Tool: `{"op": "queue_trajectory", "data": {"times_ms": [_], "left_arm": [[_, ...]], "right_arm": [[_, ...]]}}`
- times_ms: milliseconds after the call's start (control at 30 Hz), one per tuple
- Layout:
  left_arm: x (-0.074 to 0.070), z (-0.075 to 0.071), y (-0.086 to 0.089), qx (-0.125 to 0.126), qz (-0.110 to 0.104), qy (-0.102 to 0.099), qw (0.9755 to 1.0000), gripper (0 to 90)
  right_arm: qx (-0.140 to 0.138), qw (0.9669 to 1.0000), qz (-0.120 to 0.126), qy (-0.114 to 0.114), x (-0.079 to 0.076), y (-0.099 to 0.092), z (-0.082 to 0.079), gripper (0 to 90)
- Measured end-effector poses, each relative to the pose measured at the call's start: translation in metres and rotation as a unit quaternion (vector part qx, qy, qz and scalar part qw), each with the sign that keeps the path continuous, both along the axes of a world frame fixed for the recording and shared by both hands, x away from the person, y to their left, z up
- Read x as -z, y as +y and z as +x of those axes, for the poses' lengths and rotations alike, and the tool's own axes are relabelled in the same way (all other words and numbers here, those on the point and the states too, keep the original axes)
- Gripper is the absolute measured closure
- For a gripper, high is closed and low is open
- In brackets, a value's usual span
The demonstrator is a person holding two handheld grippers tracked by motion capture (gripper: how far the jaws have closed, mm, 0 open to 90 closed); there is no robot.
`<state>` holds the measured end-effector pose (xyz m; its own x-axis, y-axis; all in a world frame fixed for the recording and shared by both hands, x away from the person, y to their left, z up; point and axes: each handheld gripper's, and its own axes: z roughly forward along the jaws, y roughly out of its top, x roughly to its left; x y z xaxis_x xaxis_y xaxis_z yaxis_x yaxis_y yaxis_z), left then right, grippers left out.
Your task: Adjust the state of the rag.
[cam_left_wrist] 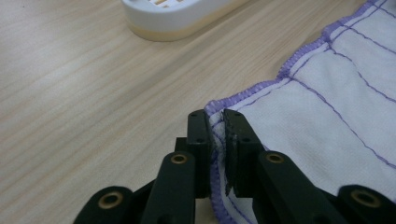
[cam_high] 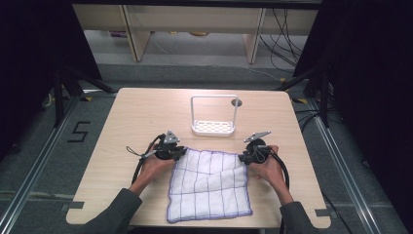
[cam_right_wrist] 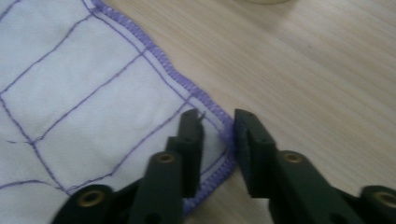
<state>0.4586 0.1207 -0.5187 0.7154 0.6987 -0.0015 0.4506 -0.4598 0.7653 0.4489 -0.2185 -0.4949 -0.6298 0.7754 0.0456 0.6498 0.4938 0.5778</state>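
A white cloth (cam_high: 209,185) with purple grid lines and a purple hem lies flat on the wooden table (cam_high: 141,112), its near part folded over. My left gripper (cam_high: 181,152) is at the cloth's far left corner. In the left gripper view the gripper (cam_left_wrist: 215,116) has its jaws pinched together on the hem of the cloth (cam_left_wrist: 327,102). My right gripper (cam_high: 243,157) is at the far right corner. In the right gripper view its jaws (cam_right_wrist: 217,119) straddle the corner of the cloth (cam_right_wrist: 70,93) with a gap still showing between them.
A white wire-framed rack (cam_high: 214,127) with a slotted base stands just beyond the cloth at the table's middle; its base (cam_left_wrist: 173,18) lies ahead of the left jaws. A small dark disc (cam_high: 236,103) sits behind it. Bare wood surrounds the cloth.
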Motion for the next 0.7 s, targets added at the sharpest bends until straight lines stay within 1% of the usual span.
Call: {"op": "queue_trajectory", "data": {"times_ms": [33, 67, 100, 133, 167, 200, 233, 267, 300, 333, 367, 400, 433, 467, 500, 533, 567, 600, 633, 667, 700], "left_arm": [[0.000, 0.000, 0.000, 0.000, 0.000, 0.000, 1.0000, 82.8], [-0.001, 0.000, 0.001, -0.004, -0.007, 0.001, 1.0000, 83.7], [-0.001, 0.000, 0.001, -0.004, -0.007, 0.001, 1.0000, 83.9], [-0.001, 0.000, 0.002, -0.009, -0.015, -0.003, 0.9998, 83.9], [-0.002, 0.000, 0.002, -0.010, -0.018, -0.002, 0.9998, 83.9], [-0.005, 0.000, 0.005, -0.014, -0.024, -0.006, 0.9996, 84.0], [-0.007, 0.001, 0.007, -0.012, -0.026, -0.009, 0.9996, 84.0], [-0.008, 0.001, 0.008, -0.016, -0.031, -0.010, 0.9993, 84.0], [-0.008, 0.001, 0.008, -0.016, -0.031, -0.010, 0.9993, 84.1], [-0.011, 0.001, 0.010, -0.022, -0.041, -0.014, 0.9988, 84.2], [-0.011, 0.001, 0.010, -0.022, -0.041, -0.014, 0.9988, 84.2], [-0.015, 0.001, 0.013, -0.022, -0.045, -0.017, 0.9986, 84.2], [-0.015, 0.001, 0.013, -0.022, -0.045, -0.017, 0.9986, 84.3], [-0.020, 0.001, 0.014, -0.031, -0.059, -0.026, 0.9974, 84.3], [-0.020, 0.001, 0.014, -0.031, -0.059, -0.026, 0.9974, 84.3], [-0.027, 0.001, 0.017, -0.029, -0.062, -0.033, 0.9971, 84.4], [-0.031, 0.001, 0.018, -0.035, -0.071, -0.039, 0.9961, 84.4], [-0.035, 0.002, 0.020, -0.037, -0.079, -0.044, 0.9952, 84.4], [-0.035, 0.002, 0.020, -0.037, -0.079, -0.044, 0.9952, 84.4], [-0.044, 0.004, 0.024, -0.046, -0.092, -0.056, 0.9931, 84.4], [-0.044, 0.004, 0.024, -0.046, -0.092, -0.056, 0.9931, 84.3]], "right_arm": [[-0.001, 1.0000, 0.002, -0.001, 0.000, 0.000, 0.000, 81.3], [-0.001, 0.9999, 0.010, -0.013, 0.003, 0.000, 0.003, 86.6], [-0.001, 0.9999, 0.010, -0.013, 0.003, 0.000, 0.003, 86.6], [-0.005, 0.9999, 0.008, -0.008, 0.000, -0.002, 0.004, 87.3], [0.002, 0.9998, 0.011, -0.017, -0.002, -0.001, 0.004, 87.6], [0.005, 0.9996, 0.019, -0.021, -0.008, -0.002, 0.005, 88.0], [0.000, 0.9992, 0.017, -0.035, -0.009, -0.002, 0.006, 88.1], [-0.004, 0.9991, 0.019, -0.039, -0.014, -0.003, 0.008, 88.1], [0.001, 0.9986, 0.025, -0.047, -0.016, -0.002, 0.008, 88.1], [-0.004, 0.9988, 0.024, -0.043, -0.019, -0.002, 0.009, 88.2], [-0.004, 0.9988, 0.024, -0.043, -0.019, -0.002, 0.009, 88.2], [-0.009, 0.9976, 0.030, -0.061, -0.022, 0.000, 0.012, 88.2], [-0.009, 0.9976, 0.030, -0.061, -0.022, 0.000, 0.012, 88.2], [-0.006, 0.9970, 0.037, -0.067, -0.024, 0.002, 0.013, 88.2], [-0.006, 0.9970, 0.037, -0.067, -0.024, 0.002, 0.013, 88.2], [-0.006, 0.9969, 0.035, -0.070, -0.030, 0.001, 0.015, 88.2], [-0.004, 0.9967, 0.041, -0.071, -0.034, 0.001, 0.015, 88.2], [-0.005, 0.9963, 0.042, -0.075, -0.038, 0.001, 0.016, 88.2], [-0.005, 0.9963, 0.042, -0.075, -0.038, 0.001, 0.016, 88.2], [-0.005, 0.9959, 0.045, -0.078, -0.048, 0.000, 0.017, 88.2], [-0.005, 0.9959, 0.045, -0.078, -0.048, 0.000, 0.017, 88.2]]}}
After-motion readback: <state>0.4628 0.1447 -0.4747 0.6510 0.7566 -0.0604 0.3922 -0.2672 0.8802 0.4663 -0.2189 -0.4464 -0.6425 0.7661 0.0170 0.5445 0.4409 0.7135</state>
